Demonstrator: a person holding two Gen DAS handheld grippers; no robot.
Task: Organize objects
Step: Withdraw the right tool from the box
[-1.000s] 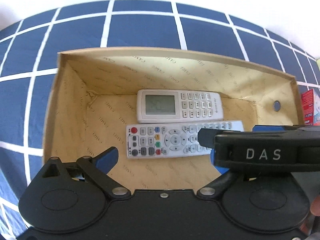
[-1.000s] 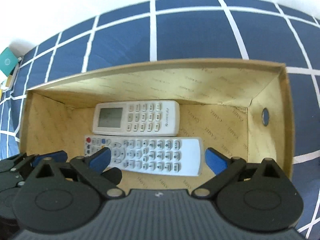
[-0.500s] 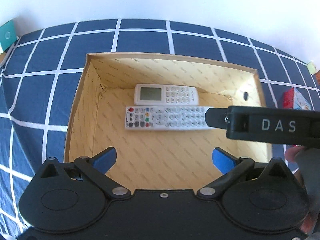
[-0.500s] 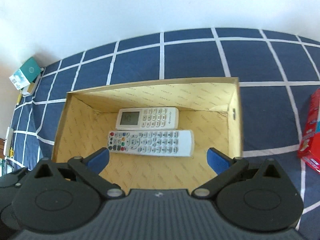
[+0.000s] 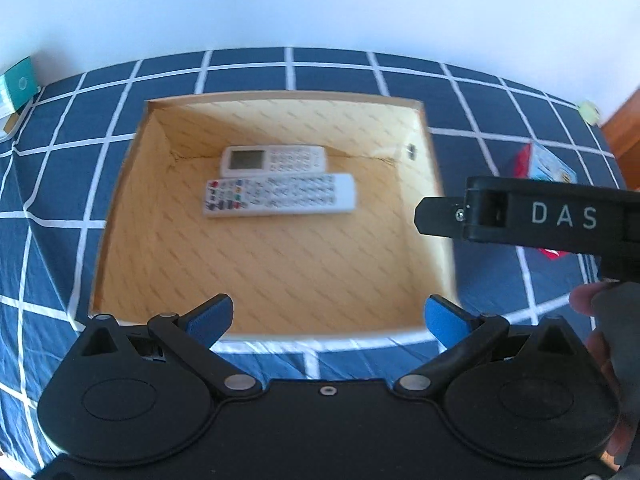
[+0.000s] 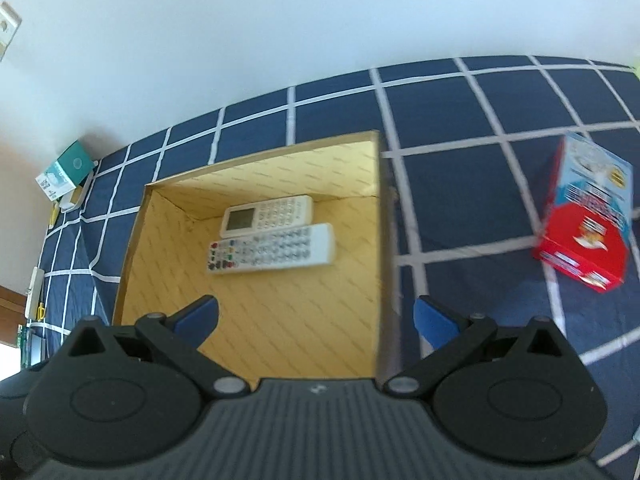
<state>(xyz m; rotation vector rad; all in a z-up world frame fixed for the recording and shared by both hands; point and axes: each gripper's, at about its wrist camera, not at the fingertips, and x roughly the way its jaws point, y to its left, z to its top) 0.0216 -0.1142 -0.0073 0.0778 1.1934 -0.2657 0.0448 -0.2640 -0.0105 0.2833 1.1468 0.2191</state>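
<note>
White plastic, two remotes lie side by side at the far end of the cardboard box (image 5: 132,200), well ahead of our fingers: the short remote (image 5: 273,159) with a screen against the far wall, the long remote (image 5: 280,199) just in front, both long axes running across our view. Outside the box, ahead and to the right of the right gripper (image 6: 316,320), a red carton (image 6: 584,236) sits on the blue checked cloth (image 6: 460,100). We judge it the next thing to box; the right hand is nearer. Left gripper (image 5: 328,316) and right both stand fully apart, empty.
</note>
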